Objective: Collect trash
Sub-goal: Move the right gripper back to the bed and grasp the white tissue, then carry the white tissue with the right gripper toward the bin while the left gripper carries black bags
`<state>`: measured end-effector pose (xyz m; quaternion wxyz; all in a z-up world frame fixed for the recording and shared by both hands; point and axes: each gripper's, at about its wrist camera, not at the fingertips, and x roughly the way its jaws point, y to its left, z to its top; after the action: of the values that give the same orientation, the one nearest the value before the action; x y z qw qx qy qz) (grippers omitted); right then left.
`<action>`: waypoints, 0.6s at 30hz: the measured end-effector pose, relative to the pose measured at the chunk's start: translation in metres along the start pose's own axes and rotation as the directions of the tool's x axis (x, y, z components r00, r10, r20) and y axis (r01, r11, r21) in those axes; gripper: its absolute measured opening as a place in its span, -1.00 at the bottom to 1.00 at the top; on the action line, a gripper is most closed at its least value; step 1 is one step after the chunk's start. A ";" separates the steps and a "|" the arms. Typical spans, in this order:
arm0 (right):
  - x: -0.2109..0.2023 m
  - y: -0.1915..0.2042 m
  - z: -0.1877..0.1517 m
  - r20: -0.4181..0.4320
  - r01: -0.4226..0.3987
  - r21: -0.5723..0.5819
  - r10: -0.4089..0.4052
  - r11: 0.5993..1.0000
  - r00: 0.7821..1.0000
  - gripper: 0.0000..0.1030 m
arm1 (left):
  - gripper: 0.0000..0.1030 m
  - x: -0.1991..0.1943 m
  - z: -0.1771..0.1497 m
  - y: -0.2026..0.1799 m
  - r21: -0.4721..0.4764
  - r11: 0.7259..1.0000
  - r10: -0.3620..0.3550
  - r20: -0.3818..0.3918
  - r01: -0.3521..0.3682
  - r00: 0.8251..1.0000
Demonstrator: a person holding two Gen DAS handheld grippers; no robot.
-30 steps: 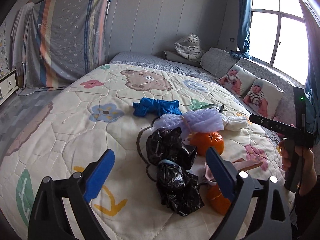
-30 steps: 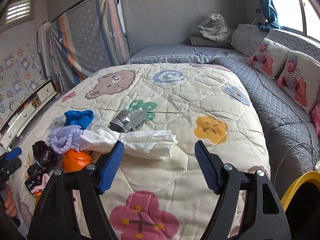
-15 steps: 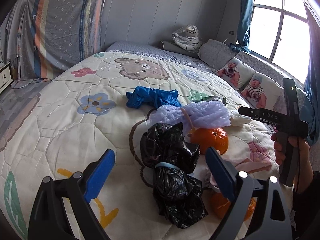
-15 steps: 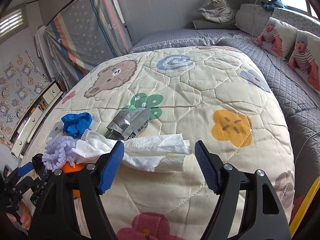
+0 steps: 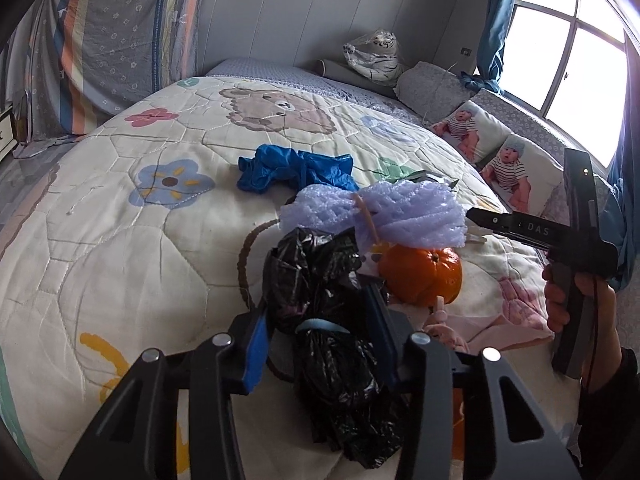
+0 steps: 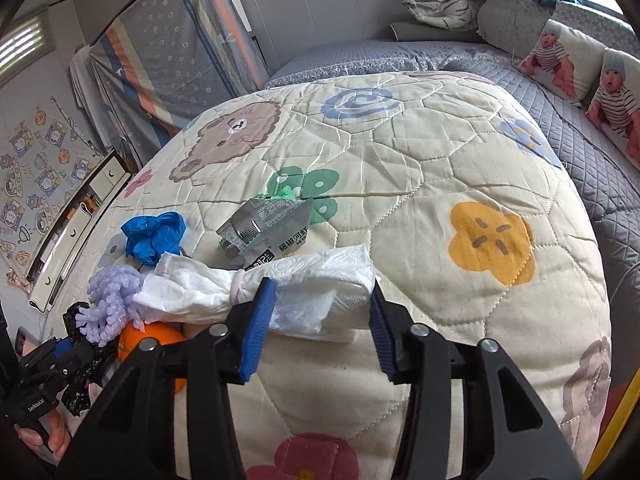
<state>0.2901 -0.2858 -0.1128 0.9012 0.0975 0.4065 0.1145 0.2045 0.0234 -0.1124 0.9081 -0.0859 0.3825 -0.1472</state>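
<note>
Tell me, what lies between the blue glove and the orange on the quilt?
The lilac foam net lies between the blue glove and the orange, overlapping the orange's top. The left wrist view shows it.

The quilted bed (image 6: 440,168) carries blue glove (image 6: 154,236), foil wrapper (image 6: 264,232), tissue (image 6: 312,292).

Glossy crinkled plastic bag (image 5: 320,280); matt quilted cloth bedcover (image 5: 120,240)

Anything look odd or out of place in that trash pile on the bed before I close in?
One thing: a whole orange sits among the scraps, intact and unpeeled, between the black plastic bag and purple foam netting. Everything else there looks like ordinary crumpled litter.
</note>
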 end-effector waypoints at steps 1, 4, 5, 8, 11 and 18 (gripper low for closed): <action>0.000 0.000 0.000 -0.003 -0.005 -0.003 0.005 1.000 1.000 -0.39 | -0.30 0.000 0.000 0.000 -0.005 1.000 0.001 -0.004 -0.001 1.000; 0.000 0.003 0.001 -0.002 -0.013 -0.014 0.013 1.000 1.000 -0.62 | -0.40 0.000 -0.001 0.002 -0.011 1.000 0.000 -0.007 0.000 1.000; -0.001 0.004 0.001 0.002 -0.015 -0.018 0.015 1.000 1.000 -0.67 | -0.41 0.000 -0.001 0.002 -0.012 1.000 0.001 -0.007 -0.002 1.000; -0.007 0.002 0.001 0.019 -0.047 -0.003 0.047 0.999 0.999 -0.81 | -0.45 -0.003 -0.001 0.003 -0.028 1.000 -0.001 -0.003 0.001 1.000; -0.019 0.006 0.003 0.059 -0.036 -0.028 0.038 0.999 0.998 -0.87 | -0.47 -0.009 -0.001 0.005 -0.031 1.000 0.007 0.009 -0.007 1.000; -0.055 0.016 0.007 0.153 -0.035 -0.056 0.044 0.998 0.987 -0.91 | -0.49 -0.036 -0.003 0.012 -0.048 0.999 0.005 0.079 -0.001 0.997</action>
<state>0.2577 -0.2868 -0.0647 0.9297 0.0903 0.3305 0.1352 0.1808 0.0461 -0.0941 0.9204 -0.1128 0.3500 -0.1329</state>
